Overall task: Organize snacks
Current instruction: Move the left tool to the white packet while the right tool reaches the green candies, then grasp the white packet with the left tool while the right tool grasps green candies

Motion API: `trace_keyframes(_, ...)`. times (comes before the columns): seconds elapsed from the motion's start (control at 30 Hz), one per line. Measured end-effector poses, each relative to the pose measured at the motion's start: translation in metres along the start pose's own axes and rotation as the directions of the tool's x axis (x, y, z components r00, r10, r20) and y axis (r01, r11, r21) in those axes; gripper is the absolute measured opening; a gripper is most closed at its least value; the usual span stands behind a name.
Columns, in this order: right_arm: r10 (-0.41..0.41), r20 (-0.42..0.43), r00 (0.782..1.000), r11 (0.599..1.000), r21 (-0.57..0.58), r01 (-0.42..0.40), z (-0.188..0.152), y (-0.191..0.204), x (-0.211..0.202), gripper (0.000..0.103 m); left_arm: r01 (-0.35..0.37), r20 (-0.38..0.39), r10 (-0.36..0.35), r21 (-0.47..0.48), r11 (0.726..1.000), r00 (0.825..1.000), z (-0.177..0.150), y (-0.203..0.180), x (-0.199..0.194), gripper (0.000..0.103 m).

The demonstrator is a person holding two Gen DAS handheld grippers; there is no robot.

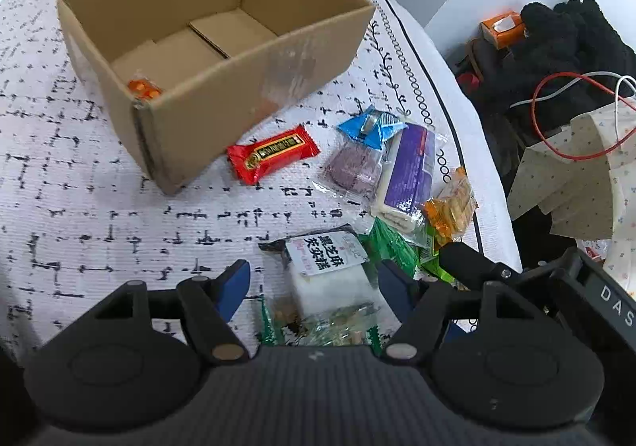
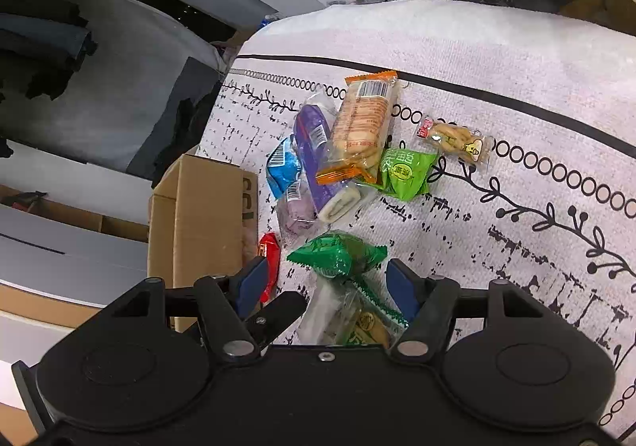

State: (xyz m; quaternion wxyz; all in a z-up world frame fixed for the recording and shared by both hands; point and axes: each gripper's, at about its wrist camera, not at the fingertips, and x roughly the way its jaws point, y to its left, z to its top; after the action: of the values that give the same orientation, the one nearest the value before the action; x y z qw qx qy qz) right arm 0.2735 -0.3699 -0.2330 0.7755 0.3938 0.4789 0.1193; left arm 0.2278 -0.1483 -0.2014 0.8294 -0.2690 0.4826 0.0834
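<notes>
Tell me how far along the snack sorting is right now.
Barely started. One orange snack sits inside the cardboard box. The left tool is open around the white sesame cake packet, not yet closed; the right tool is open too. The red bar and the other packets remain on the cloth.

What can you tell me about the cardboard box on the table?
The brown corrugated cardboard box stands upright on the white patterned tablecloth, open at the top. Its bottom flaps are folded shut. One small orange-wrapped snack lies in its near corner; otherwise it looks empty. Clear tape marks its side. A red-wrapped snack bar lies just beside it.
</notes>
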Motion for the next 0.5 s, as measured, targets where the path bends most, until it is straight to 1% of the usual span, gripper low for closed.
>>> trace_keyframes(0.27,-0.029,-0.004,1.0,0.999,0.021,0.029,0.004,-0.004,0.013,0.064,0.002,-0.037,-0.003,-0.028,1.0,0.999,0.003,-0.001,0.026,0.071)
trace_keyframes(0.37,-0.033,-0.008,0.999,0.999,0.03,0.033,0.007,-0.006,0.017,0.064,0.002,-0.05,-0.004,-0.054,0.999,0.999,0.005,0.001,0.035,0.071)
trace_keyframes(0.4,-0.031,-0.014,0.999,0.999,0.033,0.031,0.007,-0.007,0.019,0.064,0.0,-0.053,-0.004,-0.065,0.998,0.999,0.006,0.003,0.037,0.068)
trace_keyframes(0.47,-0.021,-0.026,0.999,0.999,0.039,0.022,0.008,-0.008,0.023,0.064,-0.002,-0.047,-0.001,-0.065,0.998,0.999,0.006,0.002,0.039,0.059)
trace_keyframes(0.5,-0.02,-0.031,0.999,0.999,0.038,0.021,0.009,-0.007,0.026,0.064,0.007,-0.043,-0.01,-0.061,0.998,0.999,0.007,0.002,0.039,0.052)
